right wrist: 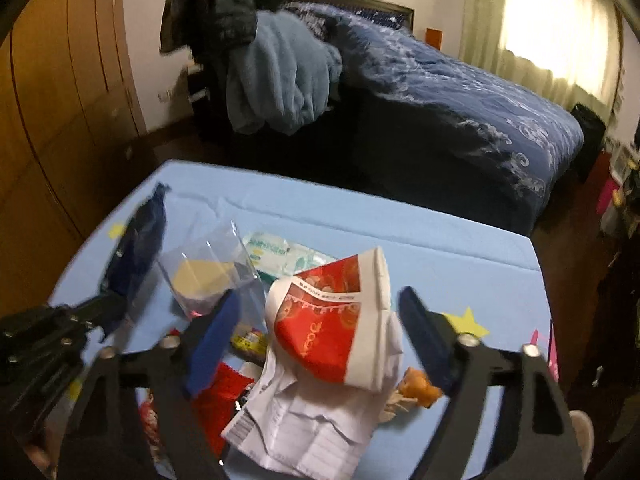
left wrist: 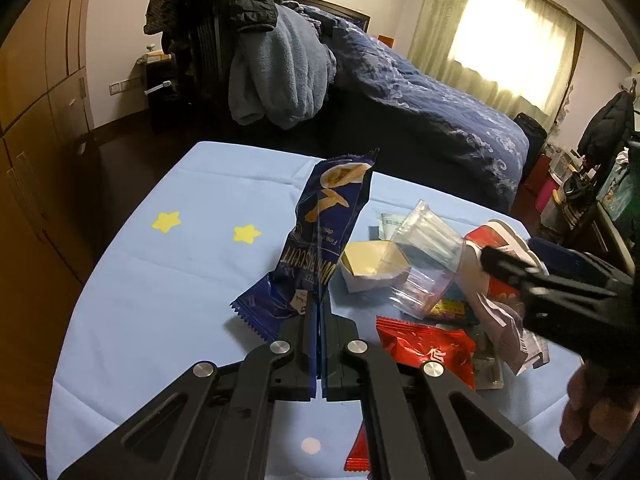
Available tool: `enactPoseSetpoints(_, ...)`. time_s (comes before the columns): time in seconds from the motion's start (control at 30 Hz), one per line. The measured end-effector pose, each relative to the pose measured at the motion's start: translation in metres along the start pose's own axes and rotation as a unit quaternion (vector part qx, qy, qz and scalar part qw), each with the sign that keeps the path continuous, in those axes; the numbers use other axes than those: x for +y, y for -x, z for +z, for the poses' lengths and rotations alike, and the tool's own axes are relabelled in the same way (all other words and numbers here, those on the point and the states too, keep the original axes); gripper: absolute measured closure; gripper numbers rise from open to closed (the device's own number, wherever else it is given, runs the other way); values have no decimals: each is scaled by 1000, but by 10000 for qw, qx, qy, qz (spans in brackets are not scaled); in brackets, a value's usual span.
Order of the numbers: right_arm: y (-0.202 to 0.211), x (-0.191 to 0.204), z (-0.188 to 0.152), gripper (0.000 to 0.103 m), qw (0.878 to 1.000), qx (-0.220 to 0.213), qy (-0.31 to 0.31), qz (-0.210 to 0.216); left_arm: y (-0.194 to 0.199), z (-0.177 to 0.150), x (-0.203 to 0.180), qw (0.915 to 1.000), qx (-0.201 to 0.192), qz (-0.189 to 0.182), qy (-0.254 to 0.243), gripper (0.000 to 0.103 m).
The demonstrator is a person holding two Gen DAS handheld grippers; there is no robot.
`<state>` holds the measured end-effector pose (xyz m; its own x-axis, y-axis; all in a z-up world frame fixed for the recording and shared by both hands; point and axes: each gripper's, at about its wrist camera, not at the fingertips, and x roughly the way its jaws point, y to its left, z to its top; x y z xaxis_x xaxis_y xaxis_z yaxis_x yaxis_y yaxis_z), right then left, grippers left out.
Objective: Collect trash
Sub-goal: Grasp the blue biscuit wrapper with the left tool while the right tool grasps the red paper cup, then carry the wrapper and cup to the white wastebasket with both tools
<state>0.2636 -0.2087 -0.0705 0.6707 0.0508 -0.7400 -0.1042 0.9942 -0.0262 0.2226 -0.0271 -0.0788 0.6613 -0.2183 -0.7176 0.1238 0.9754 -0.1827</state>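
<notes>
My left gripper (left wrist: 318,304) is shut on the lower end of a dark blue biscuit wrapper (left wrist: 332,208), which stands up off the table. In the right wrist view this left gripper (right wrist: 114,302) holds the blurred wrapper (right wrist: 140,240) at the left. My right gripper (right wrist: 320,320) stands open around a crushed red and white paper cup (right wrist: 332,336); a gap shows on each side of the cup. Under the cup lies crumpled white paper (right wrist: 312,412). From the left wrist view the right gripper (left wrist: 500,266) comes in from the right over the trash pile.
A light blue cloth with yellow stars covers the table (left wrist: 160,272). On it lie a clear plastic cup (left wrist: 428,256), a gold-lined paper box (left wrist: 372,268), a red snack packet (left wrist: 428,348), a tissue pack (right wrist: 276,252) and a small orange item (right wrist: 420,388). A bed (left wrist: 440,100) and a clothes-laden chair (left wrist: 272,72) stand behind.
</notes>
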Motion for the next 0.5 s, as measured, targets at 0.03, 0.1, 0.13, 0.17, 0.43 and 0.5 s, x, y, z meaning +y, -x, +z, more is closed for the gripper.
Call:
enactPoseSetpoints(0.03, -5, 3, 0, 27, 9999, 69, 74, -79, 0, 0, 0, 10000, -4, -3, 0, 102)
enactPoseSetpoints(0.1, -11, 5, -1, 28, 9995, 161, 161, -208, 1, 0, 2, 10000, -17, -27, 16, 102)
enactPoseSetpoints(0.13, -13, 5, -2, 35, 9994, 182, 180, -213, 1, 1, 2, 10000, -19, -34, 17, 102)
enactPoseSetpoints(0.17, -15, 4, -2, 36, 9993, 210, 203, -224, 1, 1, 2, 10000, -22, -33, 16, 102)
enactPoseSetpoints(0.43, 18, -10, -10, 36, 9997, -177, -16, 188, 10, 0, 1, 9999, -110, -91, 39, 102)
enactPoseSetpoints(0.5, 32, -13, -12, 36, 9992, -265, -70, 292, 16, -1, 1, 9998, -139, -140, 35, 102)
